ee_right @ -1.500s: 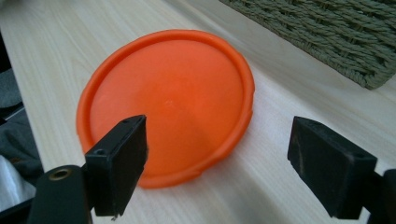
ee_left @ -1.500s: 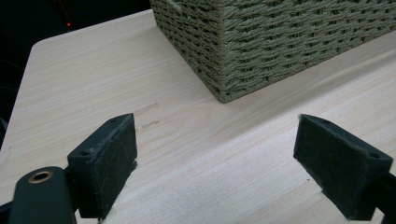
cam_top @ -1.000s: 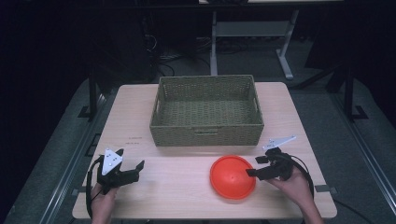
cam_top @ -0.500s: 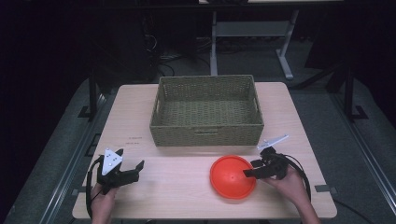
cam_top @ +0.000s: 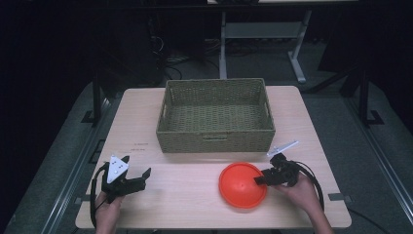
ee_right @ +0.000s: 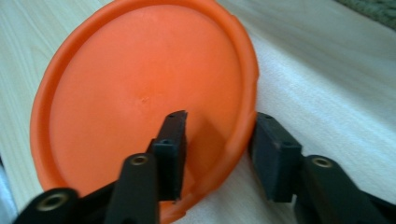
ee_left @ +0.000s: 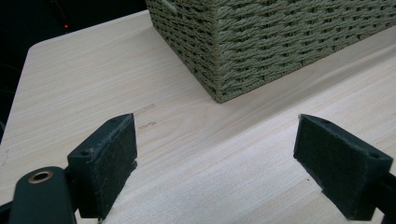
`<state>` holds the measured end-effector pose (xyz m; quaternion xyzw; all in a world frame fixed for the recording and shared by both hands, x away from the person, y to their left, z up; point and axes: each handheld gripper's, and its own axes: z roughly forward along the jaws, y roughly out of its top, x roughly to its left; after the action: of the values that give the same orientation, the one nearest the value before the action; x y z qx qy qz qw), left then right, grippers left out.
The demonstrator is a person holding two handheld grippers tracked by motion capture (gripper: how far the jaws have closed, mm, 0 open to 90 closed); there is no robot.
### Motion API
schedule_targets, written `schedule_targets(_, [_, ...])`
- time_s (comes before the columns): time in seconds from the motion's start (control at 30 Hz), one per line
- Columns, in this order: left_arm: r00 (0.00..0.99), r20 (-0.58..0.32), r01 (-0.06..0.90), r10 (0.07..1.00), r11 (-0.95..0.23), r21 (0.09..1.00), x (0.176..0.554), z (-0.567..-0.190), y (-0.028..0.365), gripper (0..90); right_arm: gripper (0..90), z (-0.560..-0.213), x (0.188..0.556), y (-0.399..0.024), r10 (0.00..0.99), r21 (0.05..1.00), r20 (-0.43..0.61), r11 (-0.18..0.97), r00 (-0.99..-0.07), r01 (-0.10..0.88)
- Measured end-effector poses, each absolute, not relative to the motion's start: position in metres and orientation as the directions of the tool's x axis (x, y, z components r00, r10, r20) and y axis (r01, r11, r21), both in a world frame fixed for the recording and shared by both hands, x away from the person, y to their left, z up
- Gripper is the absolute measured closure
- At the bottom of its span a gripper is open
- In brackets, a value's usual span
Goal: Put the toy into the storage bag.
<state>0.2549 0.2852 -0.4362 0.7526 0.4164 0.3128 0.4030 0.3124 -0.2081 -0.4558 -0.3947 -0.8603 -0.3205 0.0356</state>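
An orange bowl (cam_top: pixel 241 183) lies on the wooden table (cam_top: pixel 185 200) at the front right, in front of the basket. My right gripper (cam_top: pixel 258 180) reaches over its right edge. In the right gripper view the bowl (ee_right: pixel 140 93) has its rim between the jaws of the right gripper (ee_right: pixel 219 121): one pad is inside the bowl with a gap to the rim, the other is at the outside. The jaws have just been closing and are open around the rim. At the front left, my left gripper (cam_top: pixel 142 178) rests open, and the left gripper (ee_left: pixel 215 135) has only bare table between its pads.
A woven basket (cam_top: pixel 214 134) stands with nothing in it at the middle back of the table, and its corner (ee_left: pixel 261 42) is close ahead in the left gripper view. Dark floor and metal stands surround the table.
The right gripper has shifted slightly left over the bowl's edge, and its jaws have narrowed around the rim. The left gripper and the bowl have not moved.
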Motion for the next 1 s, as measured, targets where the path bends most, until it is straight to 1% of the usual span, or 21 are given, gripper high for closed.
schedule_targets(0.13, [0.457,0.135,0.374,0.879,-0.327,0.868,0.255,-0.436,0.285,12.8,67.8,-0.451,0.311,-0.21,0.661,0.547,0.294,0.476,-0.69,0.689])
schedule_targets(0.17, [0.457,0.136,0.373,0.879,-0.329,0.868,0.255,-0.436,0.285,12.8,70.8,-0.447,0.31,-0.212,0.663,0.551,0.312,0.457,-0.68,0.698])
schedule_targets(0.2, [0.456,0.135,0.373,0.88,-0.327,0.868,0.255,-0.436,0.284,12.8,70.8,-0.447,0.31,-0.212,0.663,0.551,0.312,0.457,-0.68,0.698])
schedule_targets(0.37, [0.459,0.138,0.371,0.878,-0.331,0.868,0.255,-0.436,0.284,12.9,77.8,-0.441,0.308,-0.216,0.658,0.571,0.346,0.418,-0.669,0.707])
schedule_targets(0.43, [0.459,0.139,0.373,0.878,-0.332,0.867,0.254,-0.436,0.283,12.8,79.1,-0.437,0.306,-0.217,0.654,0.577,0.356,0.409,-0.668,0.707])
schedule_targets(0.57, [0.457,0.138,0.372,0.878,-0.33,0.868,0.254,-0.436,0.284,12.8,81.7,-0.425,0.302,-0.214,0.652,0.613,0.333,0.4,-0.682,0.681])
schedule_targets(0.67, [0.456,0.136,0.372,0.88,-0.327,0.869,0.254,-0.436,0.284,12.8,81.9,-0.418,0.3,-0.212,0.649,0.627,0.32,0.401,-0.69,0.668])
schedule_targets(0.87, [0.462,0.139,0.37,0.876,-0.333,0.867,0.254,-0.436,0.283,12.8,82.1,-0.402,0.293,-0.209,0.605,0.647,0.317,0.425,-0.73,0.633])
schedule_targets(1.0, [0.46,0.138,0.371,0.877,-0.331,0.868,0.254,-0.436,0.284,12.8,82.1,-0.391,0.291,-0.208,0.609,0.653,0.29,0.438,-0.738,0.618])
